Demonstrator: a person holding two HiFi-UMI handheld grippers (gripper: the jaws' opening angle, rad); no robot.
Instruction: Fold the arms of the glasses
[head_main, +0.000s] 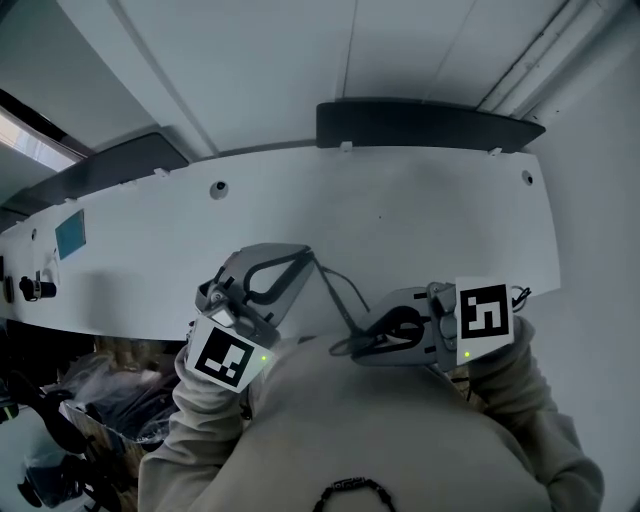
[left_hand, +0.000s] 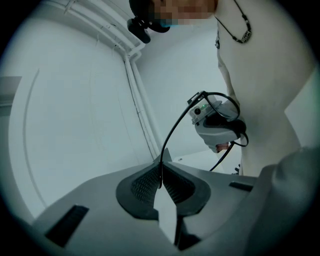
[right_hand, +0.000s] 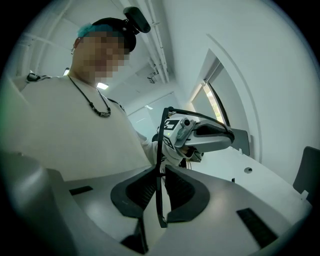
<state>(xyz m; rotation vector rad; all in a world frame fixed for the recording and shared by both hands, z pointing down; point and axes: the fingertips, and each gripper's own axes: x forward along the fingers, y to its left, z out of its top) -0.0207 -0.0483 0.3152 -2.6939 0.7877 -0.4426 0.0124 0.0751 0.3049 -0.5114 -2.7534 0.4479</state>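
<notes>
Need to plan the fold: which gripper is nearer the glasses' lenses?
Right. The right gripper clamps the glasses right beside the lenses; the left gripper pinches an arm's far tip.

White tabletop (head_main: 400, 215), long, far edge gently curved. Two round holes in it: one twd the left (head_main: 218, 187), one nr the right end (head_main: 527, 178). Teal square patch (head_main: 70, 235) lies flat on the left part. Small dark object (head_main: 35, 288) at far-left edge, too small to ID. Two dark panels along the far edge: one ctr-right (head_main: 430, 125), one left (head_main: 120, 165). Small white tabs (head_main: 345, 146) sit on that edge.
</notes>
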